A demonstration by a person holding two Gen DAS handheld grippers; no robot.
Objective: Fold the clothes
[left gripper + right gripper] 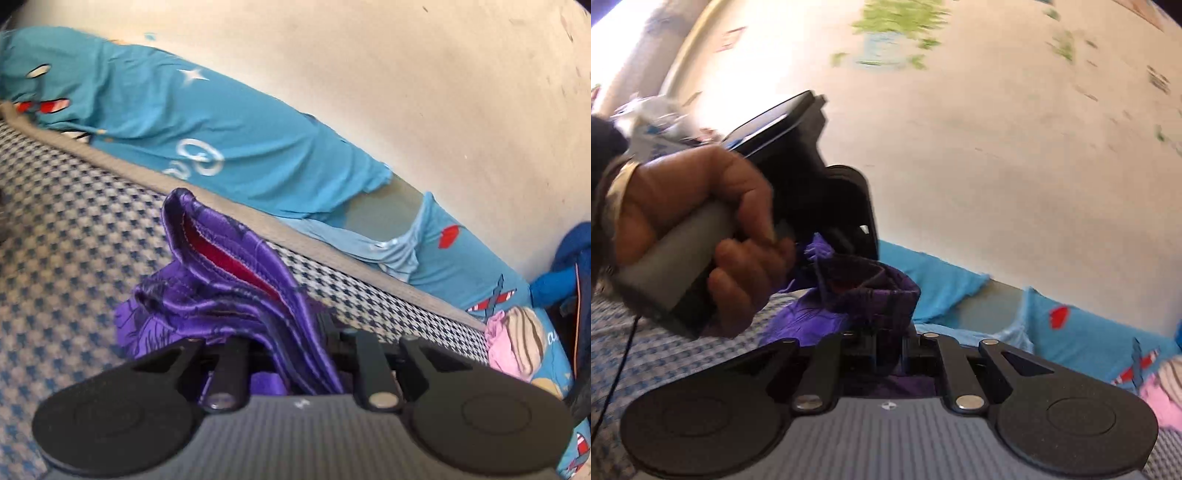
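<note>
Left gripper (306, 354) and right gripper (886, 350), jaws both clenched on glossy purple satin garment (229, 280), lower centre, above checked bed (74, 221).

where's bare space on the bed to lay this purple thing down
Free: the checked bedcover left of the purple garment, up to its grey edge. Crowded: the blue printed sheet along the wall and the pink clothes at the right.

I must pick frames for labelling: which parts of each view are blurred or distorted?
Left wrist view: purple garment fairly sharp, checked bedcover smeared, edges bent by fisheye. Right wrist view: wall streaked with motion blur, window glare top left.
</note>
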